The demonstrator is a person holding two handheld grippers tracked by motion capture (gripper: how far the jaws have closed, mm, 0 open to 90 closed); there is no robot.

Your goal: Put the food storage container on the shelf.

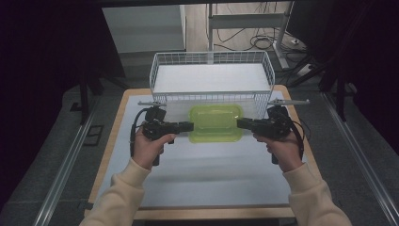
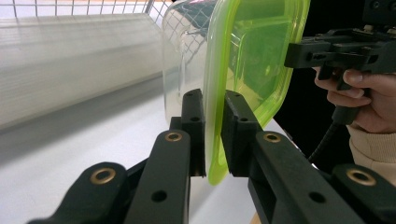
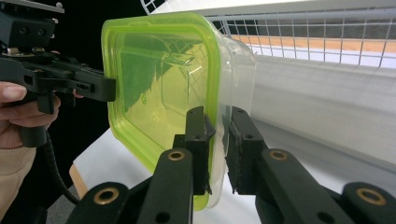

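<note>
The green-lidded container (image 1: 215, 123) is just in front of the white wire basket (image 1: 211, 77), over the bench (image 1: 197, 169). The left tongs (image 1: 189, 126) and right tongs (image 1: 241, 124) each pinch its lid rim at opposite ends. I judge the grasp is done, and placing it into the basket remains.

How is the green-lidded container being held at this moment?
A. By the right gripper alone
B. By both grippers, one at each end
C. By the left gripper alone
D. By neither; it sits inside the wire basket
B: the left gripper and the right gripper each clamp the rim at opposite ends of the container, in front of the wire basket.
</note>
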